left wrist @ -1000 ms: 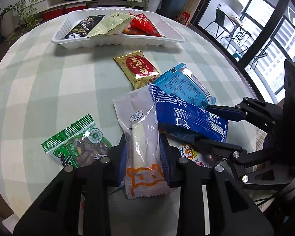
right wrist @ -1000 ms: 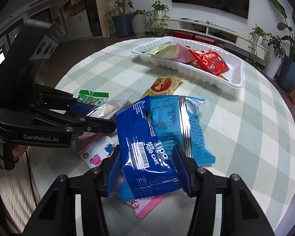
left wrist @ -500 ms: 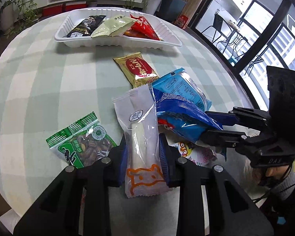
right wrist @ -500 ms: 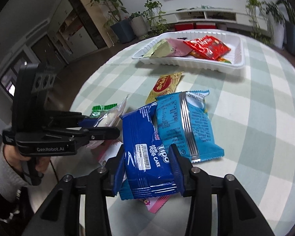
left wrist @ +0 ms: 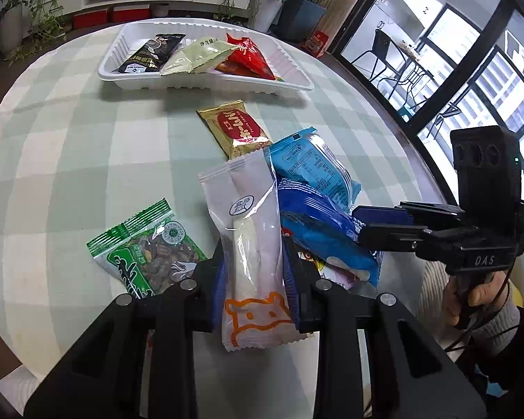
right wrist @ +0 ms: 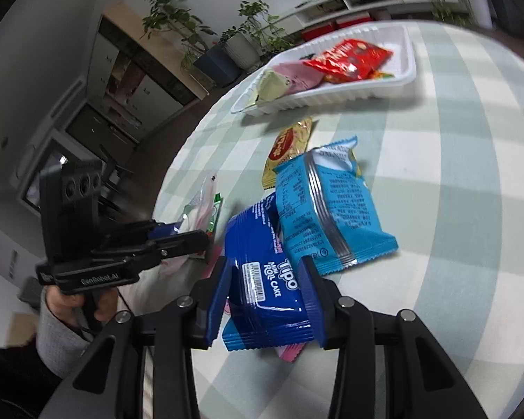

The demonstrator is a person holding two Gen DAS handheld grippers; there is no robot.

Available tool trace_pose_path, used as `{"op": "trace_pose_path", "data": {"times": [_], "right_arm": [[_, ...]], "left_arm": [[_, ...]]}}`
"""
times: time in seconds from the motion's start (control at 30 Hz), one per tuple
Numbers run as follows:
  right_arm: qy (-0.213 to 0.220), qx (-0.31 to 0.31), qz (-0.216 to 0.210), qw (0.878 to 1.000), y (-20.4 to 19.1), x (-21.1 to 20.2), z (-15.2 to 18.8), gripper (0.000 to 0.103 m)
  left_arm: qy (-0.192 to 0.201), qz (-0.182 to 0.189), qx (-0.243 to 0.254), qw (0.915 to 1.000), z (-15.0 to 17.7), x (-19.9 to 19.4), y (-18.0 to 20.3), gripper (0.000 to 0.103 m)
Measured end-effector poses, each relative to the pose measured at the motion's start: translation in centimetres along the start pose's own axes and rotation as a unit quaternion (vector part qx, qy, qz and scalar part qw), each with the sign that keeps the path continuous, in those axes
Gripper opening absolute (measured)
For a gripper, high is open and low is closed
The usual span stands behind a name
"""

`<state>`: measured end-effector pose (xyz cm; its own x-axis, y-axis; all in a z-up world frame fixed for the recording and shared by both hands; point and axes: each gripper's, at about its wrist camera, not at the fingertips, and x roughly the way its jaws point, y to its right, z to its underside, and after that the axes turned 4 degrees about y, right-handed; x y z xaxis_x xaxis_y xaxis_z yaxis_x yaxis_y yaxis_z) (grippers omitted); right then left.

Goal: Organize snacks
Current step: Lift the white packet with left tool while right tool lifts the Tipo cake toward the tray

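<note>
My left gripper [left wrist: 255,272] is shut on a long white snack packet [left wrist: 251,223] with an orange animal print, low over the checked table. My right gripper [right wrist: 263,269] is shut on a dark blue roll-cake packet [right wrist: 262,262], which tilts up at one side. In the left wrist view that blue packet [left wrist: 318,230] hangs from the right gripper [left wrist: 363,223] beside the white one. A white tray [left wrist: 206,85] at the far side holds a black, a pale green and a red packet.
A gold packet [left wrist: 239,129], a light blue packet [left wrist: 311,167] and a green seed packet [left wrist: 146,248] lie loose on the table. A pink cartoon packet [right wrist: 290,352] lies under the dark blue one. The table's edge runs close behind both grippers.
My right gripper has rolled and its jaws have narrowed on the dark blue packet, which now tilts off the table. The left gripper has kept still with the white packet.
</note>
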<state>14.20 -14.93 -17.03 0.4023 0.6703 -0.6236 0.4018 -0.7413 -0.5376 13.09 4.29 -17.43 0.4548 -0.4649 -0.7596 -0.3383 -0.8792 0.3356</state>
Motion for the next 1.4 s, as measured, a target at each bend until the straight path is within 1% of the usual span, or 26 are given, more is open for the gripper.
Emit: {"op": "trace_pose_path", "data": {"times": [0.03, 0.07, 0.1, 0.13, 0.33, 0.37, 0.47, 0.57, 0.77, 0.87, 0.93, 1.07, 1.23, 1.4], "right_arm": [[-0.002, -0.005, 0.001, 1.0, -0.2, 0.1, 0.0, 0.045], [-0.001, -0.016, 0.014, 1.0, -0.6, 0.2, 0.0, 0.048], [-0.002, -0.035, 0.033, 0.999, -1.2, 0.4, 0.1, 0.054], [-0.006, -0.053, 0.046, 0.998, -1.7, 0.7, 0.2, 0.057], [-0.024, -0.117, 0.102, 0.988, -3.3, 2.5, 0.8, 0.059], [-0.026, -0.124, 0.108, 0.986, -3.4, 2.6, 0.9, 0.058], [-0.029, -0.144, 0.117, 0.982, -3.8, 2.7, 1.2, 0.042], [-0.03, -0.142, 0.11, 0.983, -3.6, 2.8, 1.3, 0.041], [-0.027, -0.063, 0.047, 0.997, -1.3, 1.8, 0.6, 0.04], [-0.023, -0.01, 0.007, 1.0, 0.2, 1.2, 0.4, 0.04], [-0.021, 0.025, -0.022, 0.999, 1.2, 0.9, 0.3, 0.04], [-0.016, 0.082, -0.069, 0.994, 2.6, 0.4, 0.3, 0.04], [-0.011, 0.149, -0.128, 0.98, 4.2, 0.1, 0.5, 0.04], [-0.002, 0.189, -0.161, 0.969, 5.2, 0.0, 0.3, 0.04]], "left_arm": [[0.0, 0.0, 0.0, 1.0, 0.0, 0.0, 0.0, 0.026], [0.0, -0.001, 0.0, 1.0, 0.1, 0.0, 0.1, 0.026], [-0.001, -0.001, 0.0, 1.0, 0.1, 0.0, 0.1, 0.026], [-0.001, -0.001, -0.001, 1.0, 0.1, 0.1, 0.0, 0.026], [0.0, -0.004, -0.002, 1.0, 0.1, -0.2, -0.1, 0.026], [0.0, -0.005, -0.002, 1.0, 0.1, -0.2, -0.1, 0.026], [0.001, -0.006, -0.003, 1.0, 0.1, -0.3, -0.2, 0.026], [0.002, -0.006, -0.004, 1.0, 0.1, -0.2, -0.2, 0.026], [0.003, -0.001, -0.002, 1.0, -0.1, -0.4, -0.1, 0.026], [0.006, 0.004, -0.004, 1.0, -0.2, -0.7, 0.0, 0.026], [0.007, 0.009, -0.006, 0.9999, -0.2, -0.8, 0.1, 0.026], [0.007, 0.015, -0.009, 0.9998, -0.4, -0.9, 0.1, 0.026], [0.011, 0.025, -0.015, 0.9995, -0.7, -1.4, 0.1, 0.026], [0.016, 0.033, -0.019, 0.9991, -1.5, -1.9, 0.0, 0.026]]}}
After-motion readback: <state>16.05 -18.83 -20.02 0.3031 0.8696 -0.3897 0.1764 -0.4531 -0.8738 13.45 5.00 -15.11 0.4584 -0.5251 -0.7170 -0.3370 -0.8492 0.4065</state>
